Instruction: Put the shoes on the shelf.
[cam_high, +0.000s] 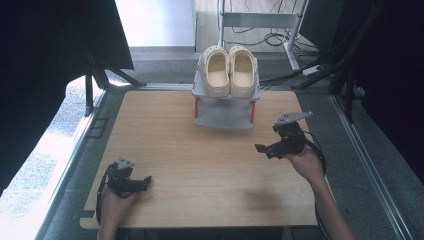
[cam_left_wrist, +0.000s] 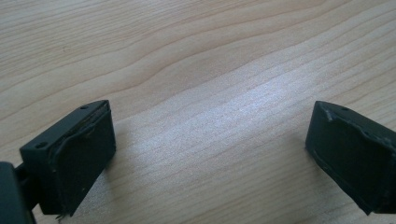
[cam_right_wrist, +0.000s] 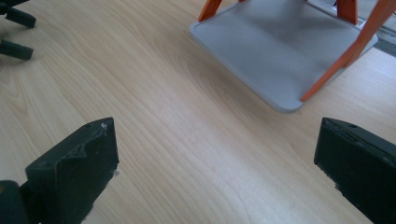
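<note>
High view: your left hand (cam_high: 114, 200) sits at the near left corner of the light wooden table (cam_high: 200, 165), holding the left tongs (cam_high: 142, 181) low over the surface with their tips turned toward the middle of the table. In the left gripper view, those tongs (cam_left_wrist: 210, 154) are spread wide, the two black jaws well apart with bare wood grain between them and nothing gripped.

Your right hand (cam_high: 305, 162) is farther up the right side of the table, holding the right tongs (cam_high: 264, 149) above the wood and pointing them left, toward the centre. A grey three-cornered plate (cam_high: 292, 118) tops that gripper. In the right gripper view, the right tongs (cam_right_wrist: 215, 163) are released too, jaws far apart and empty, looking across the table at the grey lower tray (cam_right_wrist: 280, 46) of the rack with its orange legs (cam_right_wrist: 345, 56). The tips of your other tongs show at the upper left edge of that view.

At the far edge of the table, centred, stands the small two-tier grey shoe rack with red-orange legs (cam_high: 226, 112). A pair of cream-coloured perforated clog shoes (cam_high: 229, 70) rests side by side on its top shelf; the lower shelf is bare.
</note>
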